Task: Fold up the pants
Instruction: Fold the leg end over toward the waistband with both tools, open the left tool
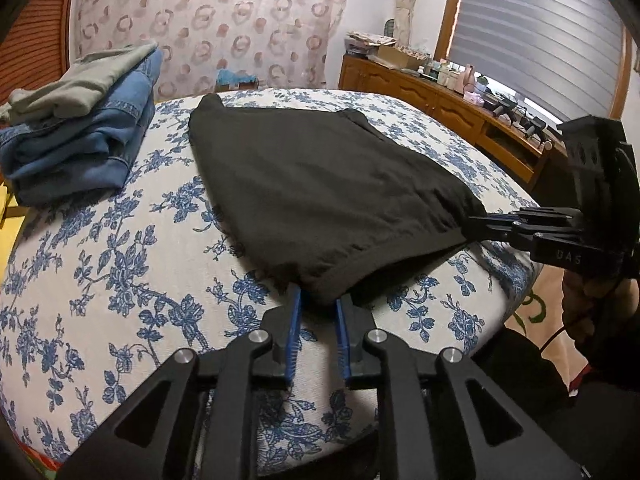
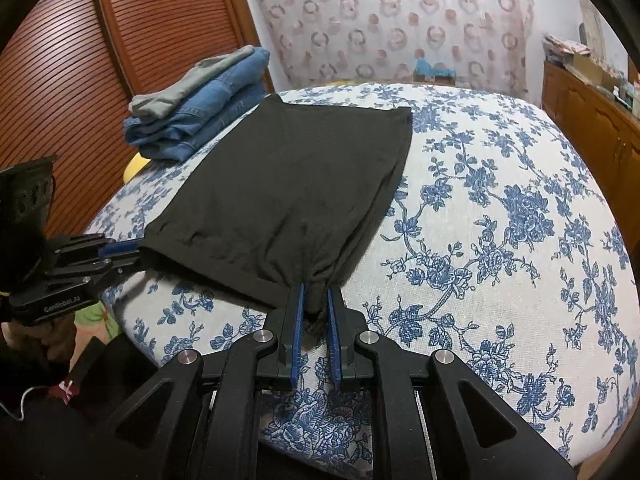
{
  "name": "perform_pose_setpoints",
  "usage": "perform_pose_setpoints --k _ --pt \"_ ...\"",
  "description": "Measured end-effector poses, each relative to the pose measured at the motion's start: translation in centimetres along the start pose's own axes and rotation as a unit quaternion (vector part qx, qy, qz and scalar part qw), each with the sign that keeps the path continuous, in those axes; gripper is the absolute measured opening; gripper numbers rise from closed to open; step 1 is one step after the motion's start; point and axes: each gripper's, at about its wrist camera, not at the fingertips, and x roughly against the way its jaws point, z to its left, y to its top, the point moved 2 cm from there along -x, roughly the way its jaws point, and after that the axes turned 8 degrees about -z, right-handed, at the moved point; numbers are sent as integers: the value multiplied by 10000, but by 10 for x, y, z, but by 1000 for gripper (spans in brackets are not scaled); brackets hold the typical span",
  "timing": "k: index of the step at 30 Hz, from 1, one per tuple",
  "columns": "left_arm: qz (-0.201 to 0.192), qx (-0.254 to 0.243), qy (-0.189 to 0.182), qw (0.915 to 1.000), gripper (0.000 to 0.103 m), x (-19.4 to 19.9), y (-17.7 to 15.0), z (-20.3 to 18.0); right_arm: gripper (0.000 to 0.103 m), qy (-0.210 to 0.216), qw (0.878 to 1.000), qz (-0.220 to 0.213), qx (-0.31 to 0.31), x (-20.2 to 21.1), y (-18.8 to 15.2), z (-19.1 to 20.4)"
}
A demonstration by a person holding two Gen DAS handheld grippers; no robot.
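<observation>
Folded black pants point(image 1: 320, 184) point(image 2: 300, 176) lie flat on a bed with a blue floral cover point(image 1: 120, 280) point(image 2: 500, 240). My left gripper point(image 1: 320, 300) is shut on the pants' near left corner, which sits between its blue pads. In the right wrist view the same left gripper point(image 2: 136, 254) comes in from the left edge onto that corner. My right gripper point(image 2: 316, 292) is shut on the near right corner, with the cloth bunched between its pads. It also shows from the side in the left wrist view, right gripper point(image 1: 472, 224). Both corners rest low, close to the cover.
A stack of folded blue jeans point(image 1: 80, 140) point(image 2: 208, 112) with a grey garment point(image 1: 88, 76) on top sits at the bed's far left. A wooden sideboard point(image 1: 440, 100) point(image 2: 592, 120) stands to the right, a louvred wooden door point(image 2: 80, 80) to the left. A person's hand point(image 1: 592, 300) holds the right gripper.
</observation>
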Motion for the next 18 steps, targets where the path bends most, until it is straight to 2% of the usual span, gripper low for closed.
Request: perform_pose_setpoints --k 11,18 --pt "-556 -66 -116 9984 8 36 28 -5 8 186 9992 -326 110 27 16 11" --pt "-776 -114 -210 9967 7 35 58 -1 8 163 9980 -575 193 39 37 16"
